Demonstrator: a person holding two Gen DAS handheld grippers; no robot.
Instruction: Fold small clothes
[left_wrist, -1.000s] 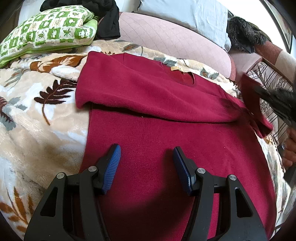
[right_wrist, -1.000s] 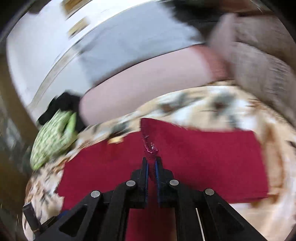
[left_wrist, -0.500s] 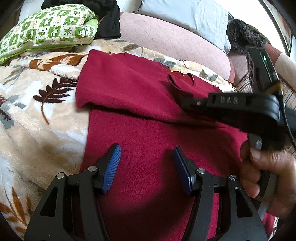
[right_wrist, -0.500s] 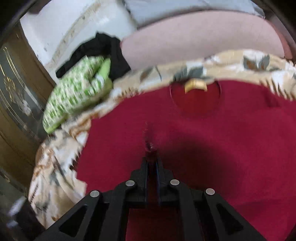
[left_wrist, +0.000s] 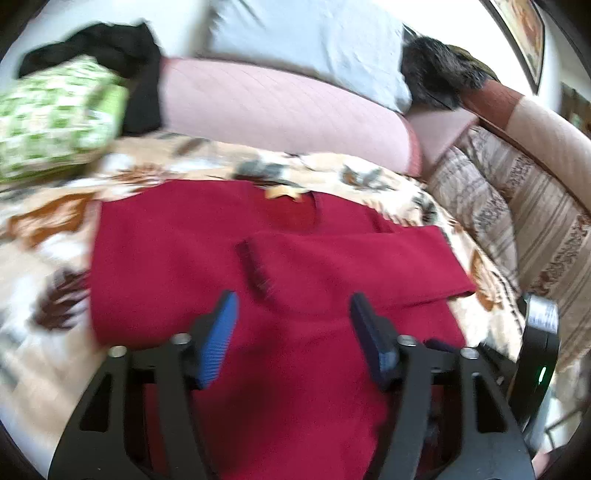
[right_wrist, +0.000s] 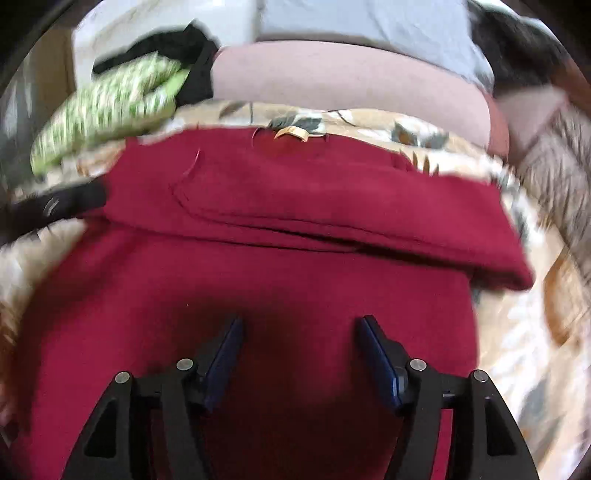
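My right hand-held gripper (right_wrist: 297, 350) was pinched shut on the cuff of the red sweater (right_wrist: 258, 295) a moment ago; its jaws have just been opening and now stand wide with nothing between them, only cloth below. The sleeve (right_wrist: 332, 218) I was carrying lies across the chest, running from the middle of the frame out to the right edge, just under the neckline with its tan label (right_wrist: 291, 133). My left hand-held gripper (left_wrist: 295, 332) has also just been opening a little further; it is wide apart and grips nothing, above the lower body of the sweater. I judge both sleeves are now folded in, so the next step is likely to fold the hem up toward the collar. The sweater is a soft, matte knit with a ribbed cuff (left_wrist: 255, 269), spread flat in the middle of a plush, leaf-printed blanket (left_wrist: 44, 266). Behind it sit a quilted pink bolster (left_wrist: 277, 110) and a green checked pillow (left_wrist: 51, 118) at upper left. Both views are blurred.
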